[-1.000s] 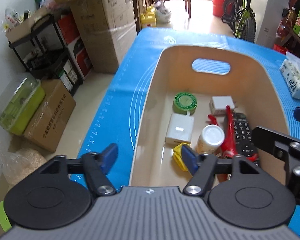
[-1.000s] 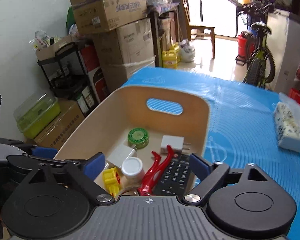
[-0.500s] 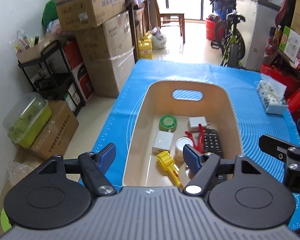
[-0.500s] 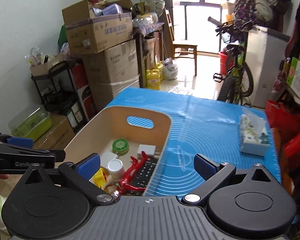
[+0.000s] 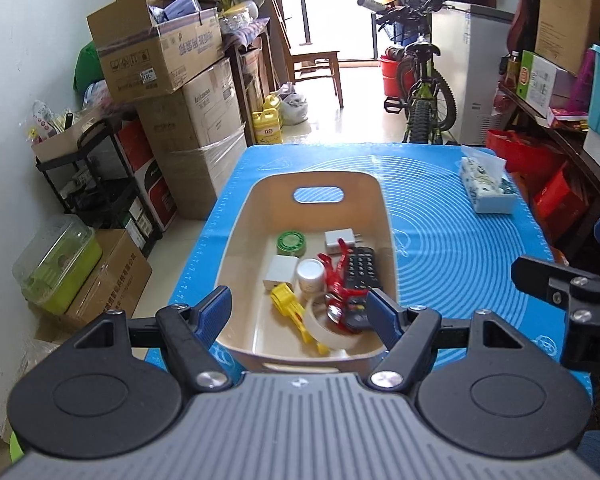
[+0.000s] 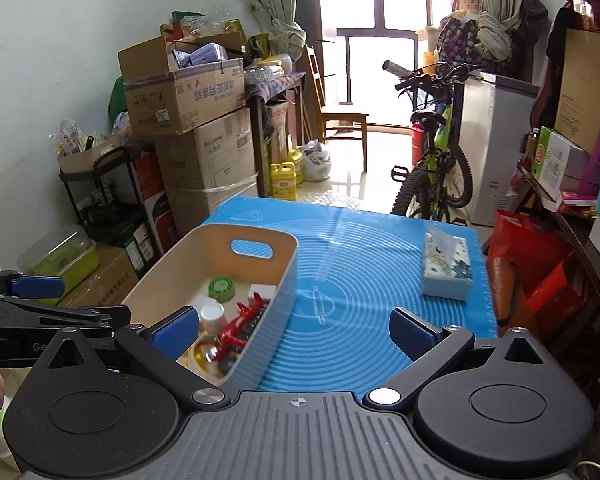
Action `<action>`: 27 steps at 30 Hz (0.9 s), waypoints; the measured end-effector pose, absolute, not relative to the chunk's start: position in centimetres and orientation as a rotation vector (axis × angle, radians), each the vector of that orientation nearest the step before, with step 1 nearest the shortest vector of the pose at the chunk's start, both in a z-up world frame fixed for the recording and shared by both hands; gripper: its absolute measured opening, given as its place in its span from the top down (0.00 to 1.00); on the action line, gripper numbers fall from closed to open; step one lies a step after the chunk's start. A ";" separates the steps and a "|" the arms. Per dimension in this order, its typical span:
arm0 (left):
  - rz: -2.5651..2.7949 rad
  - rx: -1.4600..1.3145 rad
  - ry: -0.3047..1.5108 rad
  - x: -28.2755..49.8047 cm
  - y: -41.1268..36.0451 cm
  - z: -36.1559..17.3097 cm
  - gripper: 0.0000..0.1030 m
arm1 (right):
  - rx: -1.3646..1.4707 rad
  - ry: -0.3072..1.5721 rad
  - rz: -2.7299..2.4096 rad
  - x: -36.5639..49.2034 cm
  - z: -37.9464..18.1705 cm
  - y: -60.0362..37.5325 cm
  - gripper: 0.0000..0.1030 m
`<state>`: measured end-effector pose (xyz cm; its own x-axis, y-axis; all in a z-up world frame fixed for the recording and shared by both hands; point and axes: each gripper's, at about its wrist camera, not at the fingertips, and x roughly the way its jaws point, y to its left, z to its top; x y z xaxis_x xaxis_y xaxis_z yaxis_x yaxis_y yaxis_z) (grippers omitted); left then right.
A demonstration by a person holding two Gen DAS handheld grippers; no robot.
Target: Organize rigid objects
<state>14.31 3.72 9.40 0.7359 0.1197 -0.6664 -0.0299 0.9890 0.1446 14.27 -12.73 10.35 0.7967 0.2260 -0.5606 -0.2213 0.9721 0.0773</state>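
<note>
A beige bin stands on the blue mat. It holds a green tin, white adapters, a white-capped bottle, a red clip tool, a black remote, a yellow toy and a tape roll. My left gripper is open and empty, raised before the bin's near end. My right gripper is open and empty, above the mat to the bin's right.
A tissue pack lies at the mat's far right. Stacked cardboard boxes, a black shelf and a green container stand left of the table. A bicycle stands beyond it.
Both grippers have pulled back and up from the bin, staying open and empty. The whole bin and more of the mat now show.
</note>
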 end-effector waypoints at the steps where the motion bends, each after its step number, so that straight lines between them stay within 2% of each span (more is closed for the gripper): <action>1: 0.084 0.125 0.732 13.8 3.4 9.4 0.27 | 0.010 0.603 0.238 13.7 10.3 -13.1 0.03; 10: 0.078 0.125 0.687 9.5 1.3 9.1 0.27 | 0.019 0.597 0.217 8.6 9.3 -15.4 0.03; 27: 0.023 0.137 0.609 3.2 -0.8 4.9 0.27 | -0.013 0.544 0.153 0.8 5.0 -16.9 0.03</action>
